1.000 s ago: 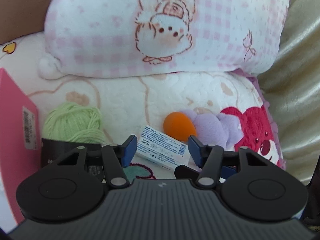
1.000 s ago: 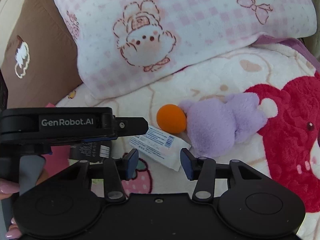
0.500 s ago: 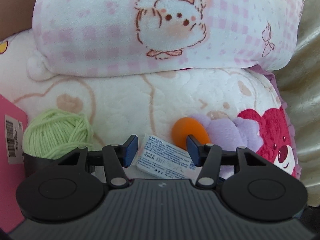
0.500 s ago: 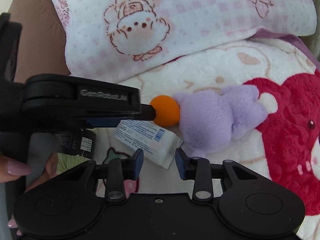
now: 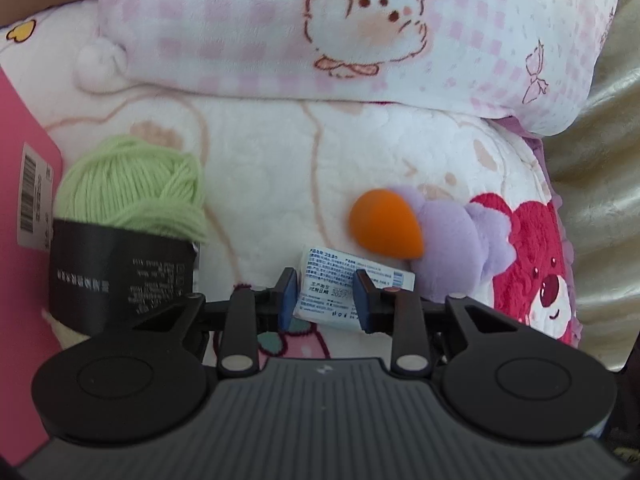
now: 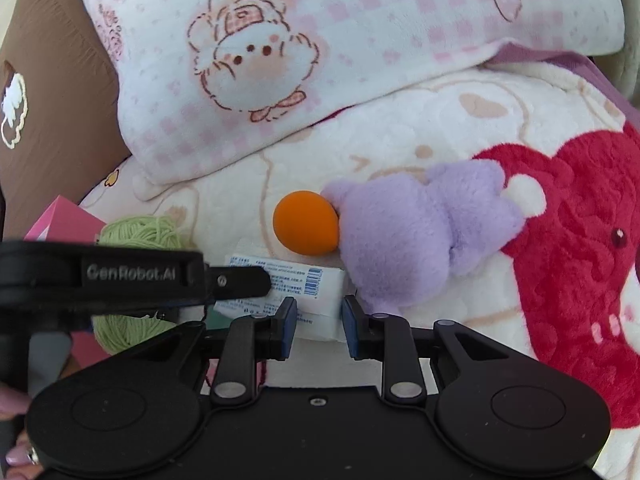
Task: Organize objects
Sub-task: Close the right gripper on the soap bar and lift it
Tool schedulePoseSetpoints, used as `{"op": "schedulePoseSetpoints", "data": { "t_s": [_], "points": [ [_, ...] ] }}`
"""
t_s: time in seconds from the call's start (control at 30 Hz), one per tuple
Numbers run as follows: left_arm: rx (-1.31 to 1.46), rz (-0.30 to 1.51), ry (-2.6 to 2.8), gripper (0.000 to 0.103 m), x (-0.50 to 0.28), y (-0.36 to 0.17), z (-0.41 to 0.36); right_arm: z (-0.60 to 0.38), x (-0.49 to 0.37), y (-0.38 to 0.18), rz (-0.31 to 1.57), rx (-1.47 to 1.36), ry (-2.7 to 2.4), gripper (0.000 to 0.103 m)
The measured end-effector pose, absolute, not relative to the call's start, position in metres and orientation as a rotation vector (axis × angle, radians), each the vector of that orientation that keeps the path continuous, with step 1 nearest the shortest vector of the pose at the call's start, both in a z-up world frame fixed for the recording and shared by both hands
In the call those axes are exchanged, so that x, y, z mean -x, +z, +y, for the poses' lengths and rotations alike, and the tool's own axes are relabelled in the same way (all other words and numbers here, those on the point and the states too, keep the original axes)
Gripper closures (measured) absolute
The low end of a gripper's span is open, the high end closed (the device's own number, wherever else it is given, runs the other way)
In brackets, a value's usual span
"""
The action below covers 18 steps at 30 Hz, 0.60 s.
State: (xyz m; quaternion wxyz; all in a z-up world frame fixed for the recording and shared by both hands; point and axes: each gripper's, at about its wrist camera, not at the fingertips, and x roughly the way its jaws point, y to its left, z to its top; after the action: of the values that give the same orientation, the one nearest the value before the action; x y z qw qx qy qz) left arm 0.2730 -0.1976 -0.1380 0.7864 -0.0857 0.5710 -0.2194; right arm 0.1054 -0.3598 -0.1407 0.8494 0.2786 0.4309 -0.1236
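A white packet [image 5: 340, 270] with blue print lies on the cream blanket [image 5: 280, 160]. Both grippers are on it. My left gripper [image 5: 326, 300] has its jaws closing, with the blue pads pressed on the packet's near end. In the right wrist view the packet [image 6: 296, 280] sits between the closing jaws of my right gripper [image 6: 319, 328], pads against its lower edge. The left gripper's finger [image 6: 240, 280] crosses the packet from the left. An orange egg-shaped sponge [image 5: 384, 224] and a purple plush toy [image 5: 452, 240] lie just behind it.
A green yarn ball [image 5: 132, 188] with a black band lies to the left, beside a pink box [image 5: 20, 200]. A pink-checked pillow [image 5: 280, 20] spans the back and a brown cushion [image 6: 48, 100] stands far left. A person's fingers [image 6: 16, 456] hold the left gripper's handle.
Both pairs of jaws have narrowed onto the white packet. The left gripper has come down over it, and its finger now lies across the packet in the right wrist view.
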Motion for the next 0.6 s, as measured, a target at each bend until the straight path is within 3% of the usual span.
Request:
{"op": "schedulePoseSetpoints", "data": {
  "t_s": [0.13, 0.27, 0.6],
  "points": [
    [0.164, 1.230, -0.432, 0.072, -0.273, -0.144, -0.202, -0.359, -0.108, -0.145, 0.935, -0.606, -0.274, 0.067],
    [0.114, 1.188, -0.408, 0.062, -0.270, -0.144, -0.210, -0.359, -0.109, -0.148, 0.935, -0.621, -0.274, 0.067],
    [0.163, 1.214, -0.427, 0.065, -0.260, -0.139, -0.206, -0.354, -0.107, -0.148, 0.938, -0.582, -0.228, 0.063]
  ]
}}
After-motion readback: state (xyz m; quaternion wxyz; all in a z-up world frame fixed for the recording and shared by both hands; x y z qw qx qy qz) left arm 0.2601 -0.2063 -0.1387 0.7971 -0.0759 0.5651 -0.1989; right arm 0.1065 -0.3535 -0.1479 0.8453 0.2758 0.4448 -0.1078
